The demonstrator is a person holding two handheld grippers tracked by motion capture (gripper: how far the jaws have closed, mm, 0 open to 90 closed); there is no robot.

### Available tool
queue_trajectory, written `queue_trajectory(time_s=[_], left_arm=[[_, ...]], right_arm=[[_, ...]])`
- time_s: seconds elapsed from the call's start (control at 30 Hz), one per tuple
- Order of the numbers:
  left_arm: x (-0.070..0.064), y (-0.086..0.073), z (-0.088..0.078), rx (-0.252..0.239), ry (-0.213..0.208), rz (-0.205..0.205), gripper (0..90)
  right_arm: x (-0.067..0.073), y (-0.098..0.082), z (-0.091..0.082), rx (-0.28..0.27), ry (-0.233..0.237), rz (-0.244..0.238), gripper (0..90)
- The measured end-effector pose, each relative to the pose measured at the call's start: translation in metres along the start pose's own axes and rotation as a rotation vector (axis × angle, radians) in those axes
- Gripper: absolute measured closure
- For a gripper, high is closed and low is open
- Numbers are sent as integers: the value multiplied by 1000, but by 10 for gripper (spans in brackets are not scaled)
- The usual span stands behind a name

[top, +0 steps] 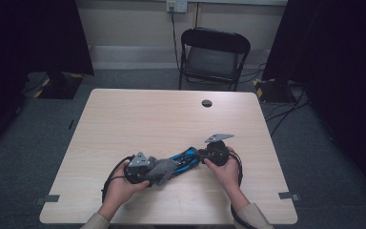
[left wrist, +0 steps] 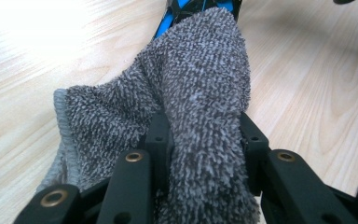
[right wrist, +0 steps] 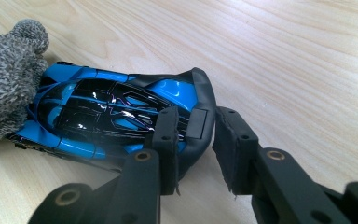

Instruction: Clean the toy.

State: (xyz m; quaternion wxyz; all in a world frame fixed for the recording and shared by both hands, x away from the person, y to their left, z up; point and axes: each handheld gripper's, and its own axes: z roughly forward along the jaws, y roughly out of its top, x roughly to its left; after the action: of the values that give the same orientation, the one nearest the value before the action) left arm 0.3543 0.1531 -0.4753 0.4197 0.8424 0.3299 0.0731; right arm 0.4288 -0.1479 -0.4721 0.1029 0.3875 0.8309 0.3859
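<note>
**Ana:** Toy car (right wrist: 116, 112), blue with glossy black panels and a black rear wing, lies on the pale wooden table (top: 171, 119) between the two grippers, near the person's edge. From above it reads as a short blue and black streak (top: 187, 160).

**Ben:** And the cloth?

**Ana:** Grey towel (left wrist: 200, 107), looped terry pile with a paler stitched hem along one side. It is bunched into a thick fold and its far end lies over one end of the car.

**Ben:** How does each gripper stand?

**Ana:** The left gripper (left wrist: 205, 140) has its jaws pinched onto the fold of towel, pads pressing the pile from both sides. The right gripper (right wrist: 193, 140) has its jaws clamped across the car's rear wing, one pad on the inside of it and one on the outside. The left hand (top: 124, 186) and the right hand (top: 226, 171) each wrap a gripper body.

**Ben:** What stays hard to tell?

**Ana:** The end of the car under the towel is covered, so its shape there is hidden. In the left gripper view just a sliver of blue and black peeks past the top of the towel. The wheels are not clear anywhere. In the high view the room is dim, and the car, the towel and the grippers run together into one dark cluster.

**Ben:** Anything beyond the table?

**Ana:** A black folding chair (top: 214, 55) stands behind its far edge.
</note>
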Motion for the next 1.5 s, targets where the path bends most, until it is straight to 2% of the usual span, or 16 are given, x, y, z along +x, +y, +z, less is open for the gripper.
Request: queue_trajectory(time_s=[0.1,0.2,0.27,0.47,0.57,0.67,0.8,1.03,1.17,1.33,1.5], left_arm=[[1,7,-5,1,9,17,650],[2,23,-8,-33,11,26,650],[-1,36,-5,-48,3,34,650],[-14,65,30,-75,-54,44,645],[-19,74,52,-64,-73,44,642],[-21,76,65,-46,-67,52,634],[-19,71,65,-53,-82,33,637],[-11,52,40,-18,-50,50,642],[-6,34,29,-23,-52,11,643],[-8,23,19,-12,-43,16,643],[-6,13,11,-6,-33,4,644]], right_arm=[[0,0,0,2,-1,0,706],[0,0,0,-1,0,3,706],[0,0,0,1,0,4,706],[-1,0,0,2,6,4,705],[-2,0,0,-3,11,8,705],[-2,-1,0,-7,12,12,705],[-4,-3,-1,-14,16,24,706],[-2,-2,0,-9,9,14,706],[-2,-2,0,-7,5,15,707],[0,-1,-1,-1,1,10,708],[0,-1,-1,2,-2,0,708]])
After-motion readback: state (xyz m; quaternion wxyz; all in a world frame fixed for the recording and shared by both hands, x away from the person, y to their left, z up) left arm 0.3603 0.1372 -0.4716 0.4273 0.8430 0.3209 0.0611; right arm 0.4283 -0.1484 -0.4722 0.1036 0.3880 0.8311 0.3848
